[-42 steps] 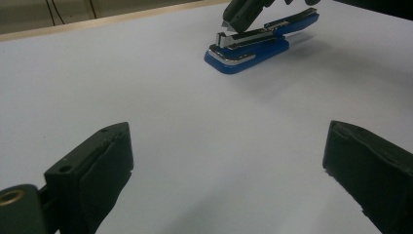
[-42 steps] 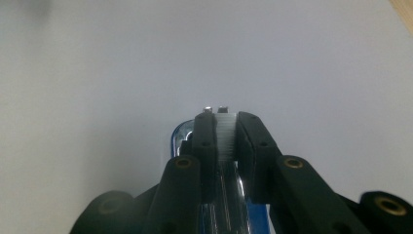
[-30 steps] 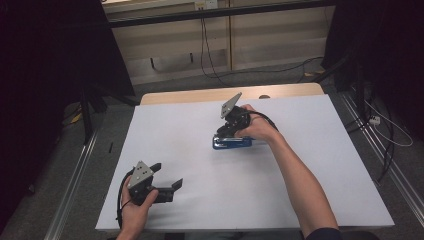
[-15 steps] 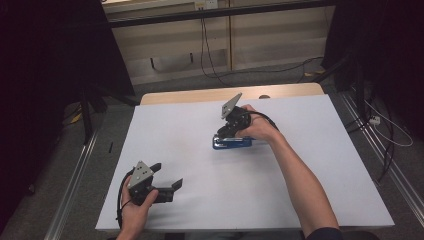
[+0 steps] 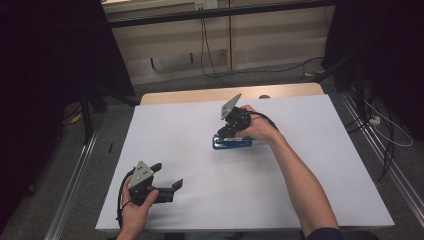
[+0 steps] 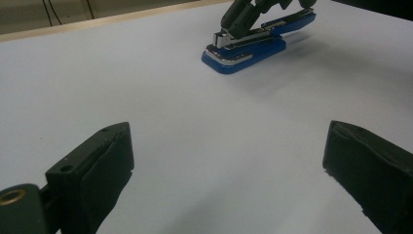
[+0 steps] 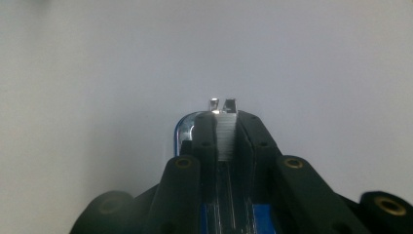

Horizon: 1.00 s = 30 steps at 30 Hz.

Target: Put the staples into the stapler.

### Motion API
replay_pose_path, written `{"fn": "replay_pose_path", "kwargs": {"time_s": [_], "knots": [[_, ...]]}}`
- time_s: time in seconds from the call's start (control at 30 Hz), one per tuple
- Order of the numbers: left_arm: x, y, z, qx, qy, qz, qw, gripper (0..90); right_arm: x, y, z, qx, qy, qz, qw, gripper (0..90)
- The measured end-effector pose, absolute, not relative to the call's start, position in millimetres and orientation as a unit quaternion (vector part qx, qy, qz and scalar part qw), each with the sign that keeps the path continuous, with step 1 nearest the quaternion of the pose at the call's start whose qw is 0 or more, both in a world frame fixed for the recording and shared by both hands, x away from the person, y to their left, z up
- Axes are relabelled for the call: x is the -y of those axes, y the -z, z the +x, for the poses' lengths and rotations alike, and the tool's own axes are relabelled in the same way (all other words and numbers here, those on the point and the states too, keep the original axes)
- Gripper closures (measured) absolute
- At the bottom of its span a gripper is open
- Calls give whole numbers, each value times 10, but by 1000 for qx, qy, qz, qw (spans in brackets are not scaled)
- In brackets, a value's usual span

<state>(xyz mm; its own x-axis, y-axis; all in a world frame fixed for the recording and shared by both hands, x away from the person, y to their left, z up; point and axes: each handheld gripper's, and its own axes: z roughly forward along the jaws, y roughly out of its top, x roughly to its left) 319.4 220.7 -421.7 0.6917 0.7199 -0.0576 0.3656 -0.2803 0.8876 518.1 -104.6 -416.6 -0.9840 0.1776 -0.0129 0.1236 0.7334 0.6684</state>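
A blue metal-and-plastic stapler with a chrome top rail [image 5: 231, 144] lay flat on the white table sheet [image 5: 310, 165], a little above and right of the middle of the high view. The right gripper [image 5: 225, 137] came down on it from the upper right, tilted, with the grey three-cornered plate raised toward the top of the frame and the person's right hand [image 5: 257, 127] wrapped round the body. In the right gripper view the two black jaws stood close together, pressed on either side of the stapler's silver staple channel [image 7: 226, 131], with the chrome nose showing just beyond the tips and blue plastic at the bottom edge; the right gripper [image 7: 227, 127] was clamped on the stapler's upper part.

The left gripper [image 5: 169, 182] sat at the lower left of the high view, held by the person's left hand [image 5: 136, 210] low over the sheet, well apart from the stapler. Its jaws stood wide apart, nothing between them. In the left gripper view the left gripper [image 6: 229, 146] showed one black pad [image 6: 104, 158] at the lower left and the other at the lower right, with bare white sheet between, and the stapler [image 6: 253, 46] lay in the upper middle of the frame with the other gripper's dark jaws on its top
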Motion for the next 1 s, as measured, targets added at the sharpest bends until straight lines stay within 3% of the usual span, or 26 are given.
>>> {"fn": "replay_pose_path", "kwargs": {"time_s": [1.0], "knots": [[-2206,4219,3193,-349,-178,780,487,47,1010,4177,5195,-925,-365,103,38,742]]}}
